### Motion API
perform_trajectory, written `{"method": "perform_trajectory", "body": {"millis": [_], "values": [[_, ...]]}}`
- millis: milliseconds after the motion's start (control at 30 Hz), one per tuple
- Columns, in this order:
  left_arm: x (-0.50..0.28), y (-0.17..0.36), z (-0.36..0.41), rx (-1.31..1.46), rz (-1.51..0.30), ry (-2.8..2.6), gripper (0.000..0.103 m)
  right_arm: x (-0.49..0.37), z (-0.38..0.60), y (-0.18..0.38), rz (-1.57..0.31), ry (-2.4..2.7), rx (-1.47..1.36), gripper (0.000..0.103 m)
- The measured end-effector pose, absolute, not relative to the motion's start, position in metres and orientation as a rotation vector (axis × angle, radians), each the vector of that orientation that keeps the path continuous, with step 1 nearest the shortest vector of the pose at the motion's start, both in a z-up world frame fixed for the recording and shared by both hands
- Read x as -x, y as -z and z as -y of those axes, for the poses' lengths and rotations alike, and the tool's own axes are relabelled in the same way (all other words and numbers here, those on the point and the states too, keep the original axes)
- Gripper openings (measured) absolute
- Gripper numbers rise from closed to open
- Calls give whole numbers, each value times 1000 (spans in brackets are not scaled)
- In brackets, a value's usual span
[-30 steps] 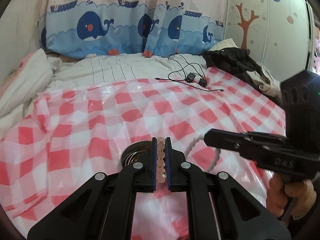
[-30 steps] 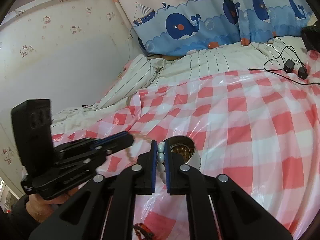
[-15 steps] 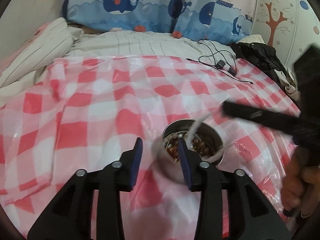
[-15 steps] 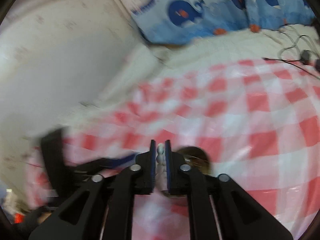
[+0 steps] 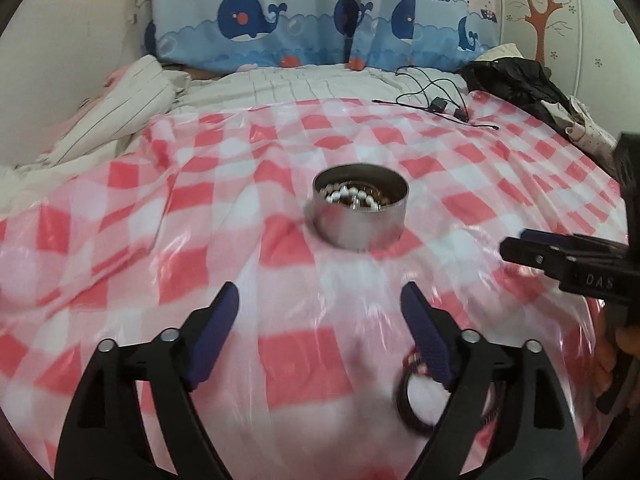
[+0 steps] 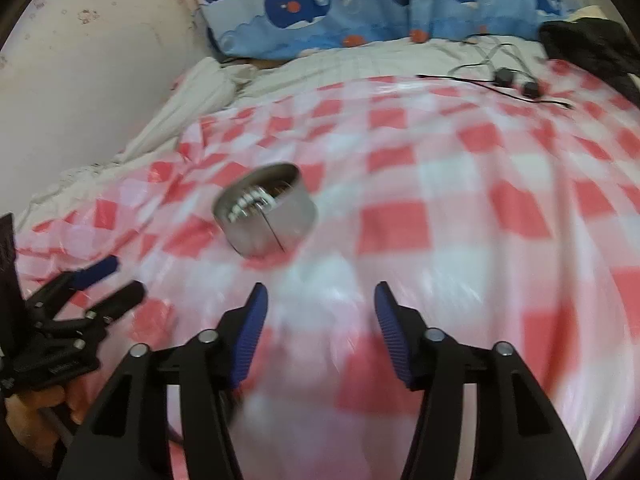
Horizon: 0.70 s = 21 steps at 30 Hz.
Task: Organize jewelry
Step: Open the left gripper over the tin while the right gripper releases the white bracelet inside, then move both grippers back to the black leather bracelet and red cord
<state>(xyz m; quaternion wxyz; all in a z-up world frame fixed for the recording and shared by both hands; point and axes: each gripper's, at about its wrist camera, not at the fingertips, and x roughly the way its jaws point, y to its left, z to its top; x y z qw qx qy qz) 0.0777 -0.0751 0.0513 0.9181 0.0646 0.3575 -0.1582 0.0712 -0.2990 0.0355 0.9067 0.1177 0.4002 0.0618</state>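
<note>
A round metal tin (image 5: 360, 224) stands on the red-and-white checked sheet (image 5: 160, 240), with a white bead bracelet (image 5: 352, 198) and brownish beads lying inside. My left gripper (image 5: 320, 300) is short of the tin, its jaws opening wide with nothing between them. A dark bangle (image 5: 416, 404) and a red piece (image 5: 412, 360) lie by its right finger. My right gripper (image 6: 320, 292) is also back from the tin (image 6: 266, 220), jaws opening and empty. Each gripper shows at the edge of the other's view: right gripper (image 5: 516, 242), left gripper (image 6: 116, 282).
Black cables with small chargers (image 5: 440, 104) lie at the far edge of the sheet. Dark clothing (image 5: 516, 80) is piled at the back right. Striped bedding (image 5: 120, 120) bunches at the left, with a whale-print curtain (image 5: 320, 20) behind.
Both grippers were shut on bead bracelets above the tin. Both have let go and opened, the bracelets now lie in the tin, and both grippers have drawn back from it.
</note>
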Motion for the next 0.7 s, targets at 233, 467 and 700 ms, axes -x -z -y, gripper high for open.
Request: {"method": "perform_trajectory", "body": {"millis": [233, 467, 700], "values": [[-54, -41, 65, -127, -740, 295, 90, -54, 301, -11, -856, -37, -237, 64], [-60, -27, 59, -110, -785, 261, 94, -56, 299, -3, -868, -19, -224, 76], [-65, -16, 59, -109, -829, 247, 95, -57, 293, -3, -870, -13, -191, 85]]}}
